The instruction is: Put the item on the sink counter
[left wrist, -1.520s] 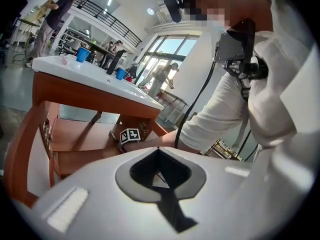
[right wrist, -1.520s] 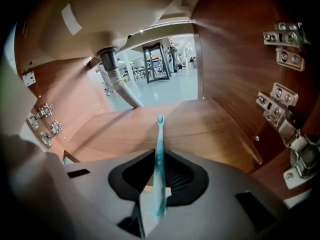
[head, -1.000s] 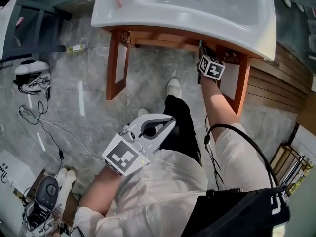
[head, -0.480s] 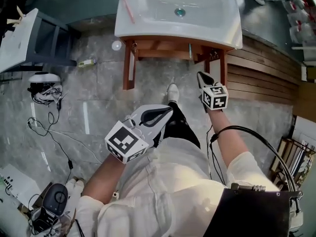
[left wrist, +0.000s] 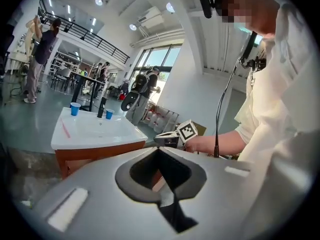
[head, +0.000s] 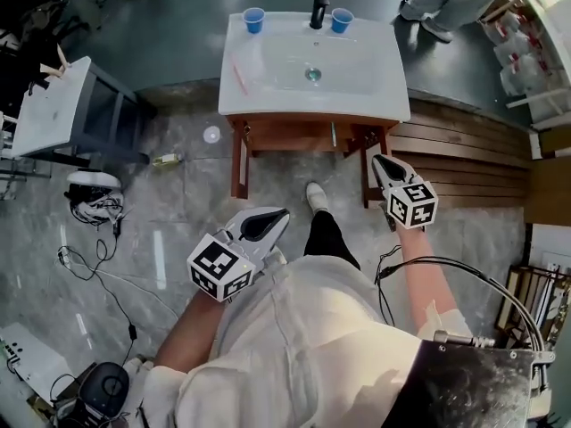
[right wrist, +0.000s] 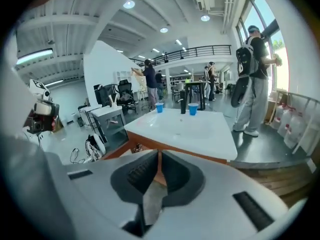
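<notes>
A: Grippers?
B: We log the left gripper [left wrist: 159, 150] with its jaws together and nothing between them. The right gripper [right wrist: 159, 155] is likewise closed and empty. Neither touches the sink counter [head: 384, 105].
A: Item?
B: We see a thin pink stick [head: 237, 79] on the counter, left of the basin [head: 312, 61]. A thin greenish stick [head: 335, 135] hangs below, at the wooden stand [head: 239, 163].

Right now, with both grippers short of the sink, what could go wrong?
The right gripper is shut with nothing visible between its fingers: it may be empty. Two blue cups flank the faucet; a reach across the sink counter could tip them. Floor cables could snag a foot.
</notes>
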{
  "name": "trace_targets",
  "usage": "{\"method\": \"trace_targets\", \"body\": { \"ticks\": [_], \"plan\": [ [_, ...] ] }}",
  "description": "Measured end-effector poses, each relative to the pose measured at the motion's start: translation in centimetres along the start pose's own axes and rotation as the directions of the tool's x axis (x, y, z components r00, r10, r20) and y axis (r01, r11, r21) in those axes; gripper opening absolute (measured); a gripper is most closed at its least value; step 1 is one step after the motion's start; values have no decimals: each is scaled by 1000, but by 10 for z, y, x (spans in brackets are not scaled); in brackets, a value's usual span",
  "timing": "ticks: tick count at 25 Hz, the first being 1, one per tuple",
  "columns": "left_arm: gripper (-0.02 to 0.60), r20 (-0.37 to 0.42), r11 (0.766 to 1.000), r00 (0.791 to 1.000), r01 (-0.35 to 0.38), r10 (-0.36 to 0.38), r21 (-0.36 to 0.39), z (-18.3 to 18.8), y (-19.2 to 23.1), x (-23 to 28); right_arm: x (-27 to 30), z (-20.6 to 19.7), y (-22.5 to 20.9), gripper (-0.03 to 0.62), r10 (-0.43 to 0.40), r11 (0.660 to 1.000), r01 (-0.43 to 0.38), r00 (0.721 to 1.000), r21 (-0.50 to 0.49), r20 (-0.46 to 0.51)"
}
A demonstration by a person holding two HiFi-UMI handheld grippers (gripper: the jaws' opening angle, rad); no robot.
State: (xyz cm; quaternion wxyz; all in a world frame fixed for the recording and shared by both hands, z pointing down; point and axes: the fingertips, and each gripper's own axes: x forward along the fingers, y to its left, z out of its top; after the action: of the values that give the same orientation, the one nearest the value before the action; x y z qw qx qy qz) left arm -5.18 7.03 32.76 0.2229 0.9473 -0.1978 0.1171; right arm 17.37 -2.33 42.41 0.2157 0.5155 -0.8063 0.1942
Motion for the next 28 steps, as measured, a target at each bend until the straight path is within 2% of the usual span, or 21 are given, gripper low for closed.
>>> {"method": "trace_targets", "body": {
  "ticks": [4, 8, 11, 12, 14, 18, 22, 28],
  "plan": [
    [5, 2, 998, 998, -60, 60, -17, 21, 28, 15, 36, 47, -30, 9, 57, 995, -56, 998, -84, 11],
    [5, 3, 995, 995, -96, 96, -17, 52, 50, 46, 81, 110, -70, 11, 105, 968, -99, 994, -231, 15],
    [5, 14, 991, 991, -134, 135, -22, 72, 67, 70, 120, 144, -99, 46, 152, 944, -148, 988, -296, -11],
    [5, 22, 988, 988, -151, 151, -28, 78, 72, 77, 134, 151, -107, 83, 168, 935, -168, 985, -312, -28],
    [5, 33, 984, 984, -175, 177, -42, 91, 83, 90, 163, 166, -124, 95, 185, 912, -195, 981, -360, -63],
    [5, 28, 968, 970, -239, 242, -74, 104, 104, 107, 226, 190, -153, 95, 180, 832, -222, 975, -508, -132],
    [5, 27, 944, 948, -312, 316, -104, 109, 121, 113, 284, 202, -173, 95, 170, 747, -256, 966, -614, -195],
    [5, 11, 912, 921, -385, 390, -141, 109, 138, 113, 344, 207, -186, 95, 108, 571, -304, 949, -763, -297]
  ]
}}
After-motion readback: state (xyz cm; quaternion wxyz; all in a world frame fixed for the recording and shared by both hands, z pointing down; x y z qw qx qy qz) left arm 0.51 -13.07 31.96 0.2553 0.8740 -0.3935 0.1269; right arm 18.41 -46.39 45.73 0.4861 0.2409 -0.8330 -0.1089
